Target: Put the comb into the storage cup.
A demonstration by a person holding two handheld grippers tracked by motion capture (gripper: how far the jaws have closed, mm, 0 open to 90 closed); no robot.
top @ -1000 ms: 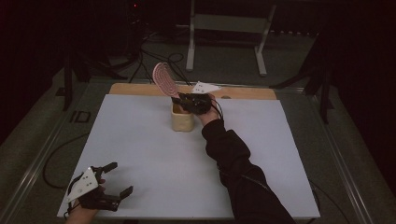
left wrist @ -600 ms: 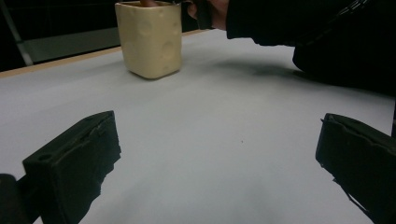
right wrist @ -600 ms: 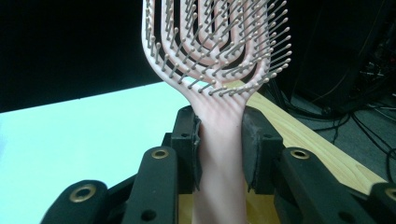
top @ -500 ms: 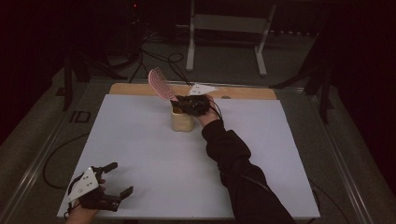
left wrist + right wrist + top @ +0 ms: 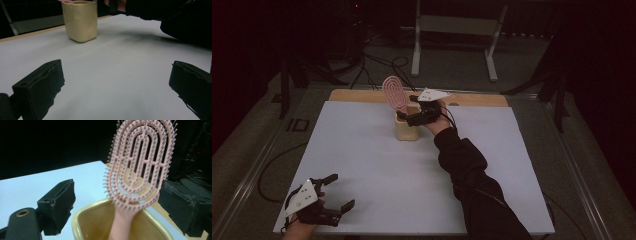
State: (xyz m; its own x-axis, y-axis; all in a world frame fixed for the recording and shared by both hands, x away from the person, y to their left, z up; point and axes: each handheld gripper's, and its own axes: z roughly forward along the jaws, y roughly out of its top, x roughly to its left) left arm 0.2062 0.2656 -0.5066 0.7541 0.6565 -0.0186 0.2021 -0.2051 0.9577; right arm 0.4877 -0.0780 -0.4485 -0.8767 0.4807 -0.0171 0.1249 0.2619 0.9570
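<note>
A pink oval hairbrush (image 5: 395, 95) stands with its handle down in a cream cup (image 5: 407, 131) near the far edge of the white table. My right gripper (image 5: 409, 114) is at the cup's rim, open. In the right gripper view its jaws stand wide on either side of the hairbrush (image 5: 140, 162), apart from it, above the cup (image 5: 85, 220). My left gripper (image 5: 341, 191) rests open and empty at the near left corner. The left gripper view (image 5: 117, 75) shows its two jaws wide apart, with the cup (image 5: 80, 21) far ahead.
The white table top (image 5: 372, 165) has a wooden strip (image 5: 357, 95) along its far edge. Behind the table stand a metal frame (image 5: 452, 40) and loose cables (image 5: 377, 60) on the floor. The person's dark sleeve (image 5: 472, 180) crosses the right half of the table.
The hairbrush has come down from a leftward tilt and now stands more upright and lower in the cup. The left gripper has not moved.
</note>
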